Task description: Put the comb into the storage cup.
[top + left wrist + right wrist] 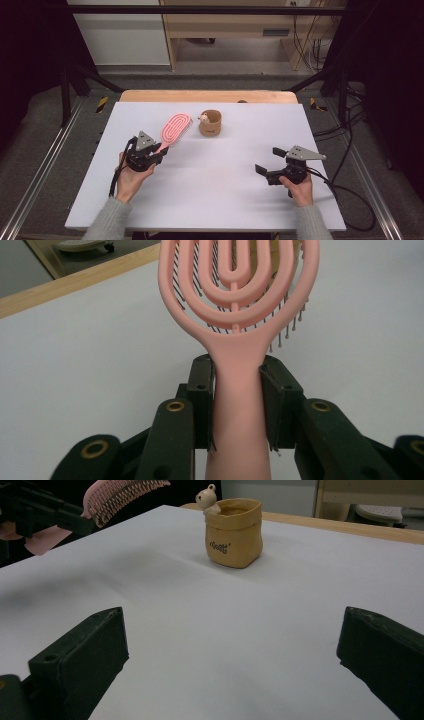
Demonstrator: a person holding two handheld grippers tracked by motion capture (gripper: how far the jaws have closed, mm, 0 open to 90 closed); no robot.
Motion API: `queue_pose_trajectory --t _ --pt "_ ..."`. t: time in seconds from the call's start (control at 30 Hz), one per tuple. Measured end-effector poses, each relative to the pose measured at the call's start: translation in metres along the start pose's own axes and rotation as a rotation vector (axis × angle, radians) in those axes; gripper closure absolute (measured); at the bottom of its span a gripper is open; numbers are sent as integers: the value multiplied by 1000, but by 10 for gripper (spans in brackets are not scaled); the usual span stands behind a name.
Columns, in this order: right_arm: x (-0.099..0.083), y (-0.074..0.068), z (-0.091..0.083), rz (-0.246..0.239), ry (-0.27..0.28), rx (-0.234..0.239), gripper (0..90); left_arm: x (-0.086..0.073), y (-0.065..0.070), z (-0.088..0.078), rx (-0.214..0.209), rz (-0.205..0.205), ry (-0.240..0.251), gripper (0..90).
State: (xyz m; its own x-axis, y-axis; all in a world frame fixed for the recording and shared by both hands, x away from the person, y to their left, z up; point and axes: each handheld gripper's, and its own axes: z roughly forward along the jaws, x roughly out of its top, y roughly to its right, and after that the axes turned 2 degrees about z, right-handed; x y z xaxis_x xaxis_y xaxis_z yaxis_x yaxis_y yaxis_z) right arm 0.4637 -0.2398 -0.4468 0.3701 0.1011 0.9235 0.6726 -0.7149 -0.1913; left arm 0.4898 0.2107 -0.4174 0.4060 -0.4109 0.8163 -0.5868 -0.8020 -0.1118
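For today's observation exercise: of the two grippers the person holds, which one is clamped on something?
The left gripper: its jaws press both sides of the pink hairbrush's handle. The right gripper differs, its jaws spread wide above the white table with nothing between them.

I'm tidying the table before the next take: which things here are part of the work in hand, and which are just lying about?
In use:
- pink hairbrush, clamped by its handle in the left tool, held off the table
- tan bag-shaped pot with a small bear figure on its rim, which the brush head points toward

Lying about:
- nothing else rests on the white table; the right tool waits open, holding nothing
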Motion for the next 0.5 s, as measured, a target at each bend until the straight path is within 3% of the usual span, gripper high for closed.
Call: queue_pose_trajectory --t 0.5 --pt "7 -12 7 17 16 8 4 8 17 -4 -20 26 29 691"
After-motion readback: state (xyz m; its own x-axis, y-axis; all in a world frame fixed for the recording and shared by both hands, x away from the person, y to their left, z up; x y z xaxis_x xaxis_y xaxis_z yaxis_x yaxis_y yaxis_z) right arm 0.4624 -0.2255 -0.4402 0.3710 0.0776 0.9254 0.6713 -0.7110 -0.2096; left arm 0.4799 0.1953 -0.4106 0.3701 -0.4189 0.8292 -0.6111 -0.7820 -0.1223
